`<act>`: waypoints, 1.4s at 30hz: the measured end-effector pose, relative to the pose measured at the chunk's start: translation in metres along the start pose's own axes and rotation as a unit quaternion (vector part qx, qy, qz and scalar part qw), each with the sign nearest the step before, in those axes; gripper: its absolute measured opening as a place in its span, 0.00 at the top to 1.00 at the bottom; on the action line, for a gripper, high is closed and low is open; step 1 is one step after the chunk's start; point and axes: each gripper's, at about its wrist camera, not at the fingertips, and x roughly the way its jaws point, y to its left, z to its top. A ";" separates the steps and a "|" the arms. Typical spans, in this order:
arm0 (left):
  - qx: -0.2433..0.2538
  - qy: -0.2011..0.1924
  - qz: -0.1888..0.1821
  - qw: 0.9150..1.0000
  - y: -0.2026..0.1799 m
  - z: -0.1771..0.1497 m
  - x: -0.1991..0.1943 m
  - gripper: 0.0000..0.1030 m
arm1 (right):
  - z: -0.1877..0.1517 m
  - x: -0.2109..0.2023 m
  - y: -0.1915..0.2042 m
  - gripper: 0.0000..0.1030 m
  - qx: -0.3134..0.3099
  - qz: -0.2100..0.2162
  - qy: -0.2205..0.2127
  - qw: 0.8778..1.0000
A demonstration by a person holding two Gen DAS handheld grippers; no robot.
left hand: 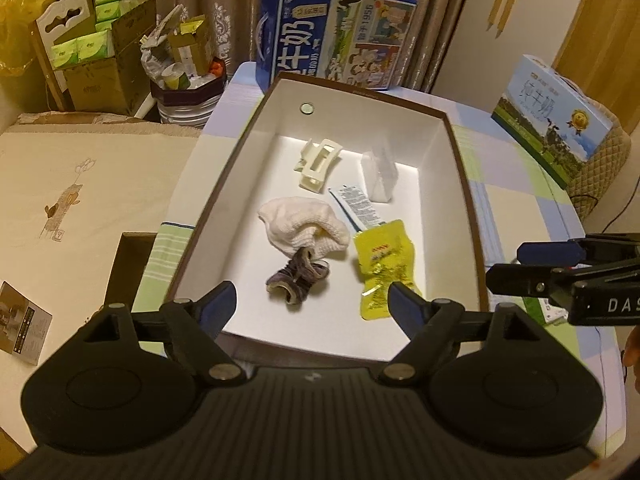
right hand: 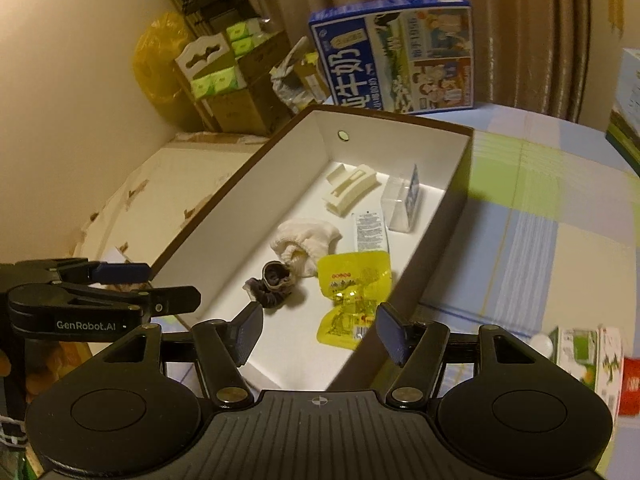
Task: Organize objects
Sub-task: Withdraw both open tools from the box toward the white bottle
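Note:
A brown-edged white box [left hand: 460, 152] [right hand: 460, 184] lies open on the table. In it lie a cream hair claw [left hand: 318, 162] [right hand: 350, 188], a white cloth [left hand: 304, 226] [right hand: 308, 240], a dark scrunchie [left hand: 298, 280] [right hand: 274, 284], a yellow sachet [left hand: 384, 264] [right hand: 352, 292], a printed sachet [left hand: 358, 204] [right hand: 370, 232] and a clear packet [left hand: 378, 178] [right hand: 402, 204]. My left gripper [left hand: 312, 304] is open and empty above the box's near end. My right gripper [right hand: 320, 332] is open and empty above the box's near right corner.
Two milk cartons [left hand: 336, 38] [left hand: 552, 116] stand at the table's far side. Small packets [right hand: 588, 360] lie on the checked tablecloth [right hand: 540, 220] to the right. A bed [left hand: 80, 208] and stacked cardboard boxes [left hand: 104, 56] are to the left.

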 end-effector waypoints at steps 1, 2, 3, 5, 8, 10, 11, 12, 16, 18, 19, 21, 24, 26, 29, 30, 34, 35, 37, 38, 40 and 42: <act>0.001 0.000 -0.001 1.000 -0.003 -0.001 -0.002 0.22 | -0.003 -0.004 -0.001 0.42 0.003 -0.002 0.000 1.000; 0.002 0.001 -0.001 1.000 -0.006 -0.003 -0.004 0.22 | -0.005 -0.007 -0.002 0.42 0.006 -0.004 0.000 1.000; 0.003 0.002 -0.002 1.000 -0.008 -0.006 -0.006 0.22 | -0.008 -0.011 -0.003 0.42 0.009 -0.004 -0.002 1.000; 0.005 0.003 -0.004 1.000 -0.013 -0.010 -0.010 0.22 | -0.013 -0.017 -0.006 0.42 0.015 0.000 -0.003 1.000; 0.006 0.005 -0.007 1.000 -0.022 -0.017 -0.014 0.22 | -0.022 -0.026 -0.011 0.42 0.027 0.002 -0.003 1.000; 0.008 0.006 -0.008 1.000 -0.027 -0.021 -0.017 0.21 | -0.028 -0.032 -0.014 0.42 0.036 0.005 0.003 0.999; 0.008 0.008 -0.008 1.000 -0.030 -0.024 -0.018 0.21 | -0.031 -0.034 -0.016 0.42 0.041 0.005 0.006 0.999; 0.008 0.010 -0.009 1.000 -0.033 -0.027 -0.019 0.21 | -0.034 -0.037 -0.018 0.42 0.045 0.003 0.008 0.999; 0.014 0.019 -0.017 1.000 -0.048 -0.038 -0.023 0.20 | -0.046 -0.048 -0.025 0.42 0.055 -0.004 0.014 0.998; 0.018 0.023 -0.019 0.999 -0.056 -0.043 -0.024 0.19 | -0.053 -0.054 -0.029 0.42 0.059 -0.002 0.014 0.998; 0.019 0.025 -0.020 0.999 -0.060 -0.045 -0.024 0.19 | -0.056 -0.056 -0.030 0.42 0.061 -0.004 0.016 0.998; 0.021 0.028 -0.021 0.999 -0.067 -0.048 -0.025 0.19 | -0.061 -0.059 -0.034 0.42 0.064 -0.008 0.022 0.998; 0.023 0.031 -0.023 0.999 -0.078 -0.053 -0.026 0.19 | -0.070 -0.065 -0.042 0.42 0.071 -0.007 0.025 0.997; 0.023 0.033 -0.022 0.999 -0.083 -0.055 -0.026 0.19 | -0.075 -0.069 -0.047 0.42 0.078 -0.006 0.027 0.997; 0.023 0.037 -0.021 0.999 -0.092 -0.061 -0.027 0.19 | -0.083 -0.075 -0.059 0.42 0.091 -0.001 0.031 0.995; 0.024 0.039 -0.020 0.999 -0.096 -0.063 -0.026 0.19 | -0.086 -0.077 -0.064 0.42 0.095 0.000 0.031 0.995; 0.029 0.048 -0.021 0.998 -0.110 -0.070 -0.023 0.19 | -0.096 -0.087 -0.079 0.42 0.110 -0.005 0.033 0.993; 0.030 0.051 -0.021 0.998 -0.115 -0.072 -0.022 0.19 | -0.099 -0.090 -0.083 0.42 0.113 -0.007 0.033 0.993; 0.031 0.056 -0.023 0.998 -0.123 -0.075 -0.020 0.19 | -0.104 -0.096 -0.093 0.41 0.120 -0.011 0.033 0.992; 0.032 0.058 -0.024 0.998 -0.128 -0.076 -0.018 0.19 | -0.107 -0.099 -0.098 0.41 0.123 -0.013 0.033 0.992; 0.035 0.063 -0.026 0.997 -0.137 -0.078 -0.015 0.19 | -0.112 -0.105 -0.108 0.41 0.130 -0.016 0.031 0.991; 0.039 0.068 -0.028 0.997 -0.147 -0.080 -0.012 0.19 | -0.116 -0.111 -0.117 0.41 0.137 -0.022 0.032 0.990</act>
